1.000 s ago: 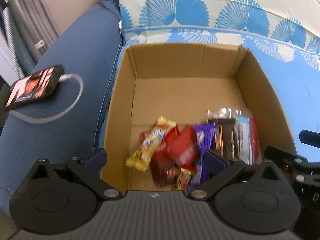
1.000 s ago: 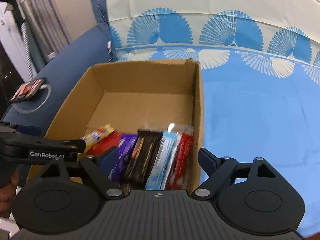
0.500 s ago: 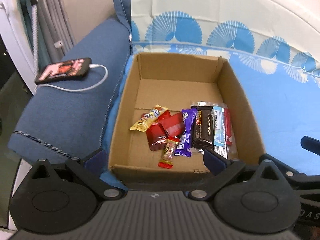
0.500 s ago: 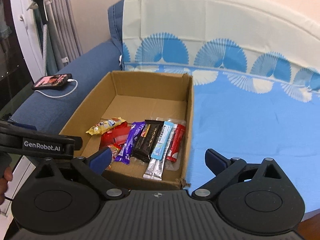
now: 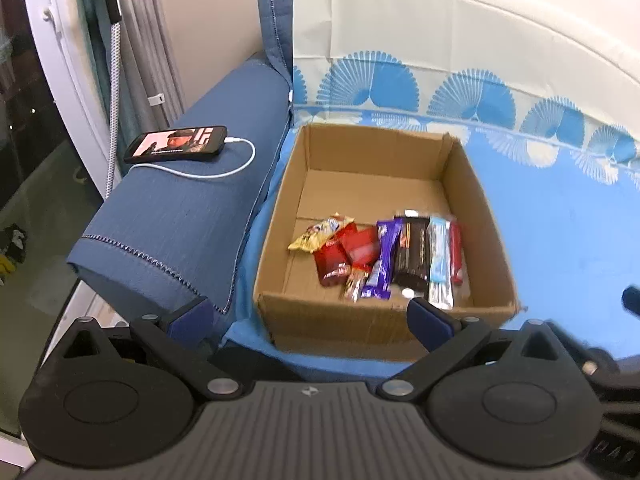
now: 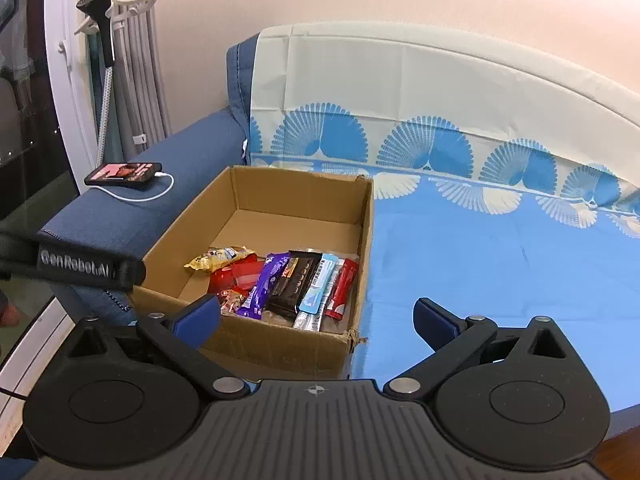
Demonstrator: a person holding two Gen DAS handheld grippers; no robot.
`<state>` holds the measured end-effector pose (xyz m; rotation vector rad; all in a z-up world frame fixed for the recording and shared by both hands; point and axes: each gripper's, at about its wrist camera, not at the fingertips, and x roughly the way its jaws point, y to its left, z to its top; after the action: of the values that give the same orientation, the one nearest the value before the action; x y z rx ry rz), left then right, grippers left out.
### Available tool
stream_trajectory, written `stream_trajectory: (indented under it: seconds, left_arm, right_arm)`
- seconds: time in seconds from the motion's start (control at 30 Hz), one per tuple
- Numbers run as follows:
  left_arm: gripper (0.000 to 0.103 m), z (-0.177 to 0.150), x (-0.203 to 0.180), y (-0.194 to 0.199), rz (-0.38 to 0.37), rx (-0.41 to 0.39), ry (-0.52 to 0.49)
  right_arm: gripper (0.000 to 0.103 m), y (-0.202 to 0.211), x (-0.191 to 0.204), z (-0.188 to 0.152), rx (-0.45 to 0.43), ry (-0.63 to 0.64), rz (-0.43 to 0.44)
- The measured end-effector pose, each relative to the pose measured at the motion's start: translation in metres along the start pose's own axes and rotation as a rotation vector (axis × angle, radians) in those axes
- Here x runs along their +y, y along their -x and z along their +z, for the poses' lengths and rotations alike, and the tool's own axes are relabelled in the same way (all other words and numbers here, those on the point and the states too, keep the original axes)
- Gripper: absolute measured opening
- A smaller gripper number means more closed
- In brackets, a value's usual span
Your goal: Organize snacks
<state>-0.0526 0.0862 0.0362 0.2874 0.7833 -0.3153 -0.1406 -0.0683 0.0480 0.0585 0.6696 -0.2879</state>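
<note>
- Starting nearest you: your right claw [image 6: 316,316] has just been opening and now stands with its jaws wide apart, nothing between them; it hangs before the near wall of the cardboard box [image 6: 280,350], not inside it.
- Your left claw [image 5: 308,314] likewise stands apart and empty, clear of the box's near wall, so neither hand carries a snack.
- The snacks lie in the near half of the box, which rests on the blue sofa cover [image 6: 460,264]. On the right side, a purple bar [image 6: 266,284], a black bar [image 6: 298,284], a pale blue stick [image 6: 318,286] and a red bar [image 6: 342,288] lie side by side, roughly parallel.
- On the left side, a yellow packet [image 6: 218,258] and the red packets [image 6: 236,276] overlap in a loose heap; judged from this, the heap is what remains to be straightened.
- Should you return, enter from above with the jaws aligned across one wrapper's narrow width, and lift the topmost packet first so the row beside it is not dragged askew.
- Beyond the snacks, the far half of the box floor [image 6: 288,228] is bare and offers room for a second row.
- Farthest, a phone [image 6: 124,172] with its white cable [image 6: 160,192] lies on the sofa armrest; keep your left elbow clear of it.
</note>
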Motion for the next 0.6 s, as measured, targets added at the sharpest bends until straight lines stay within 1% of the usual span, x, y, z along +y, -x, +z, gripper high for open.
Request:
stream_trajectory:
  seconds: [0.1, 0.23, 0.43, 0.6]
  left_arm:
    - [0.103, -0.007, -0.001, 0.005, -0.002, -0.011, -0.003]
    - [0.103, -0.012, 0.002, 0.015, -0.024, -0.038, 0.028]
    - [0.103, -0.015, 0.005, 0.02, -0.005, -0.041, 0.048]
    - [0.103, -0.019, 0.001, 0.022, 0.023, -0.056, 0.01]
  right_arm:
    - [0.103, 0.007, 0.0, -0.002, -0.014, -0.004, -0.005]
    - [0.103, 0.015, 0.001, -0.004, -0.03, -0.003, -0.013]
    - [0.103, 0.018, 0.001, -0.006, -0.027, 0.004, -0.019]
    - [0.103, 0.02, 0.004, -0.008, -0.026, 0.013, -0.026]
